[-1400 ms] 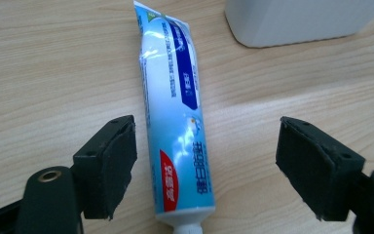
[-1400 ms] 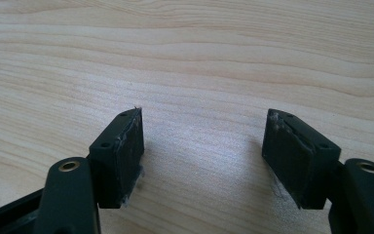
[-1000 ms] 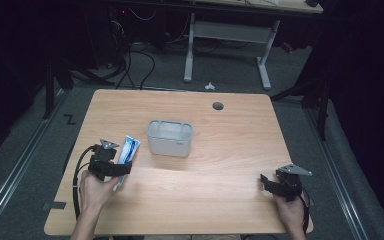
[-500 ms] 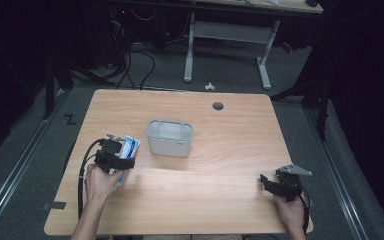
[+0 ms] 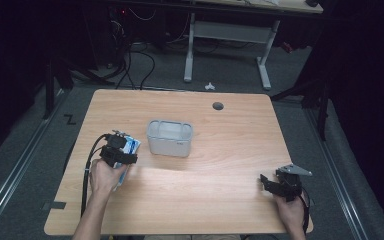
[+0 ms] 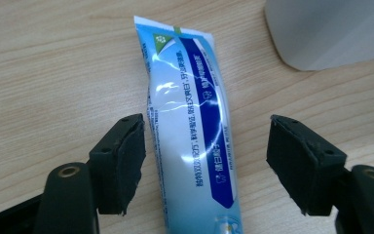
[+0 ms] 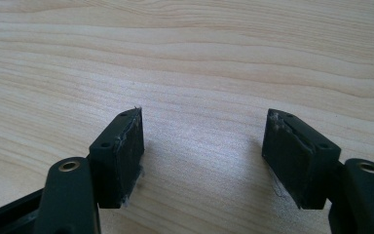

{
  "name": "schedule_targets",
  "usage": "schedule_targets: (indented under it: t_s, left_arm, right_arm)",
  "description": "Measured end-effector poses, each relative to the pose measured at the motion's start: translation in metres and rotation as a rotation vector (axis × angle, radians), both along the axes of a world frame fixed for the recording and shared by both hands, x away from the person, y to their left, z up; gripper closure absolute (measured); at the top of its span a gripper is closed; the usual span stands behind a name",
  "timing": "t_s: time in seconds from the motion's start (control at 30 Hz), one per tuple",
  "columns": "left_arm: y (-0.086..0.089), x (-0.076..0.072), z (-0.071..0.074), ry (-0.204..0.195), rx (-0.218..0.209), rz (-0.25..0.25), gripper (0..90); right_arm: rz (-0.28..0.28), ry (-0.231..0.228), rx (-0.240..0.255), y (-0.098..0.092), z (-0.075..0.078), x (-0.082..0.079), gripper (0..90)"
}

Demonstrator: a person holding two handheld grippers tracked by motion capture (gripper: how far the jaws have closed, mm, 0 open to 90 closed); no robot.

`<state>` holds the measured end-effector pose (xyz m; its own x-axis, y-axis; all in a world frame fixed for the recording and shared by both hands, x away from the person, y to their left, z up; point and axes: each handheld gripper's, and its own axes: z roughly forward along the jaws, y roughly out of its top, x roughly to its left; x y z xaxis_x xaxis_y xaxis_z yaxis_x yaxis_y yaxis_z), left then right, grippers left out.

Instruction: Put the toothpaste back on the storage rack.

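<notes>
blue and white plastic, a toothpaste tube [image 6: 190, 131], is lying flat on the wooden table [image 5: 230, 150] between the fingers [image 6: 121, 161] of my left gripper [image 6: 207, 165]. the jaws have just been closing, but they are still standing wide, with the left pad sitting right beside the tube's edge and the right pad clear of it, so nothing is being gripped yet. the crimped end is pointing away from the fingertips, toward the grey bin [image 5: 169, 137] lying just beyond and to one side. my right gripper [image 7: 204, 161] is resting apart over bare wood, jaws spread wide and holding nothing.

i am judging the risk this way: the tube is sitting off centre, closer to the left pad, so a closing squeeze could be pushing it sideways or rolling it out. the soft, glossy skin could also be slipping or buckling, and the pads may be scraping the table if they are riding too low
</notes>
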<state>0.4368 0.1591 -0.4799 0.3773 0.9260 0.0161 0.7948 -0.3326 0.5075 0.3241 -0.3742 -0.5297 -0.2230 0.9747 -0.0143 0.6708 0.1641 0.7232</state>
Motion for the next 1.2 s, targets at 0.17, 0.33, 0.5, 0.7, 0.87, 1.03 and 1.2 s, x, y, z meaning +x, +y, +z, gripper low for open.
schedule_targets:
  t_s: [0.17,0.33,0.5,0.7,0.87,1.03,1.2]
  left_arm:
    - [0.0,0.004,-0.003,0.022,0.002,0.002,31.0]
    - [0.0,0.008,-0.007,0.04,-0.005,0.011,31.4]
    - [-0.002,0.011,-0.012,0.05,0.001,0.017,32.0]
    - [-0.002,0.015,-0.017,0.065,0.01,0.027,33.2]
    - [-0.002,0.018,-0.02,0.074,0.022,0.034,34.4]
    - [-0.001,0.021,-0.025,0.092,0.038,0.047,35.0]
    - [0.002,0.023,-0.025,0.102,0.014,0.061,35.7]
  right_arm:
    - [0.0,0.001,0.001,0.0,0.0,0.0,31.8]
    - [0.0,0.001,0.0,0.0,0.0,0.0,31.8]
    - [0.0,0.0,0.0,0.0,0.0,0.0,31.8]
    - [0.0,0.001,0.0,0.0,0.0,0.0,31.8]
    - [0.0,0.001,0.0,0.0,0.0,0.0,31.8]
    - [0.0,0.001,0.001,0.0,0.0,0.0,31.8]
    - [0.0,0.001,0.001,0.0,0.0,0.0,31.8]
